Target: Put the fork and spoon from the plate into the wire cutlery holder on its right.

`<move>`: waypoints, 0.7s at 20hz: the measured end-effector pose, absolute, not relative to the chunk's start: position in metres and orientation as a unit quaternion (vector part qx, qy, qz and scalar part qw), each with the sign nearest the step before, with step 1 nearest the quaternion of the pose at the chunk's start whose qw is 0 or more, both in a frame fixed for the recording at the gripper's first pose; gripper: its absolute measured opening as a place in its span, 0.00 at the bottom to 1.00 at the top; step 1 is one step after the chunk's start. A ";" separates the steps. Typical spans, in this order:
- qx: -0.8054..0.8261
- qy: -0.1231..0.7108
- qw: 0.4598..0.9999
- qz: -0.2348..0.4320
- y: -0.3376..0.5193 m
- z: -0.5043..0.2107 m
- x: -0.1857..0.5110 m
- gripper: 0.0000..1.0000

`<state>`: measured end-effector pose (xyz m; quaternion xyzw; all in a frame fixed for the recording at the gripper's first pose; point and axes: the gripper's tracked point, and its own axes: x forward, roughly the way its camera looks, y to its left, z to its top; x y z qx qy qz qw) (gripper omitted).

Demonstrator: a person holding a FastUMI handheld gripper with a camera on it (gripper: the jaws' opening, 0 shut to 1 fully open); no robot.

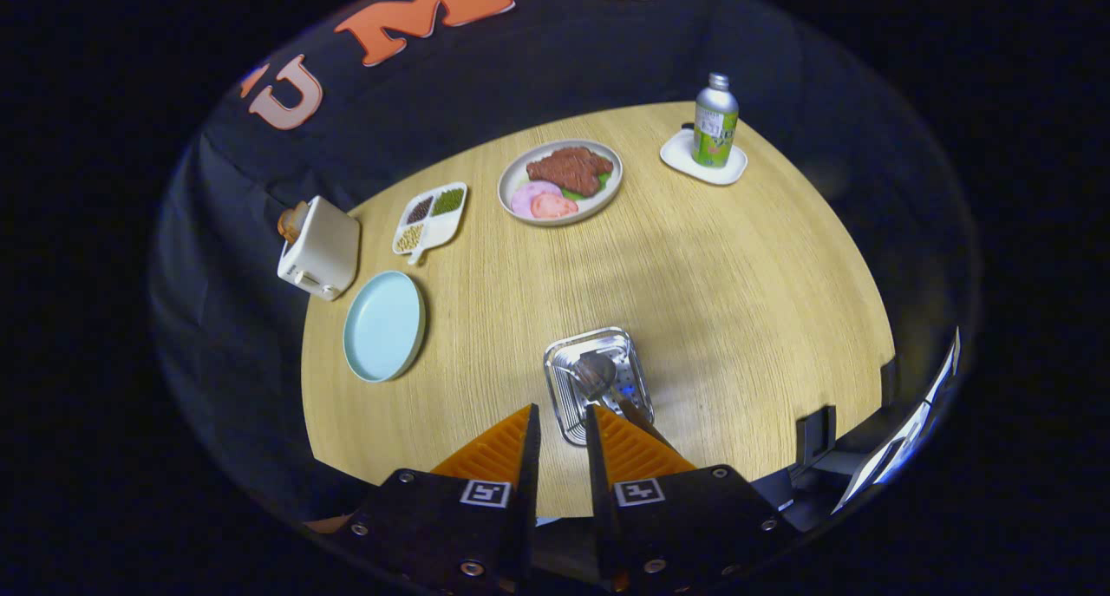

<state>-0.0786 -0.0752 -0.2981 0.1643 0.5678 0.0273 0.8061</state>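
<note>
Hovering at 6 o'clock of the wire holder [598, 383], the tool [564, 422], fingers narrowly parted, grips nothing; the stiff, slick spoon [597, 373] wants a mid-handle grasp.

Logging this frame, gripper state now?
Gripper: fingers slightly apart over the square wire cutlery holder, nothing pressed between them; the metal spoon rests in the holder.

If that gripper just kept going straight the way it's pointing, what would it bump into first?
Most likely the wire cutlery holder, just ahead of the gripper, whose fingers stand slightly apart, holding nothing. A spoon already rests in it. Depth is hard to judge here.
</note>
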 end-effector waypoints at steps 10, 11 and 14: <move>0.160 0.263 0.949 0.068 -0.082 -0.114 0.018 0.56; 0.155 0.232 0.958 0.067 -0.085 -0.094 0.023 0.60; 0.132 0.144 0.979 0.057 -0.096 -0.041 0.032 0.67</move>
